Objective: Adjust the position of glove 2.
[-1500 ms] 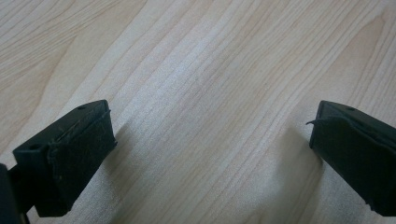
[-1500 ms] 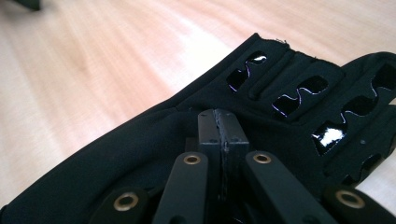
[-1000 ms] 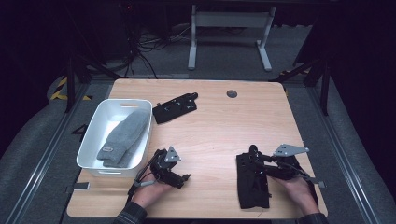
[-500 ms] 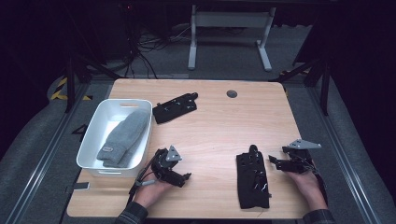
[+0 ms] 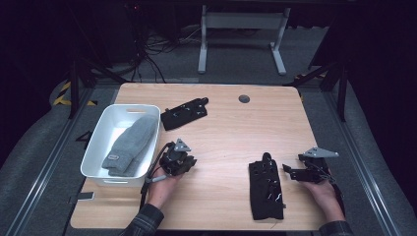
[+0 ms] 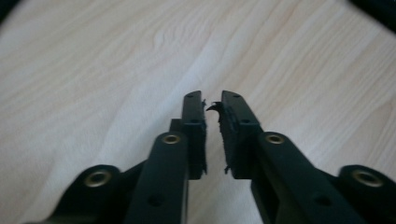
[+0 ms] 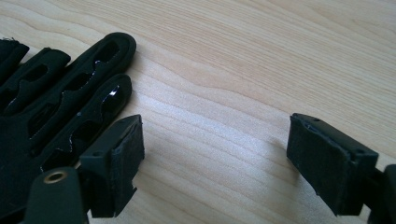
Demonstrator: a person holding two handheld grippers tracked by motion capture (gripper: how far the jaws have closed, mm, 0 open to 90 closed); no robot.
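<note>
High view: my right gripper (image 5: 290,172), jaws wide apart, sits just beside the black glove (image 5: 266,191) lying flat; I judge it light and floppy, best pinched at the cuff. Left gripper (image 5: 186,164) is nearly closed, empty.

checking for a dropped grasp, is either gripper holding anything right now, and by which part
Nothing is held. The right gripper is wide open over bare table beside the black glove; the left gripper is nearly closed on nothing.
</note>
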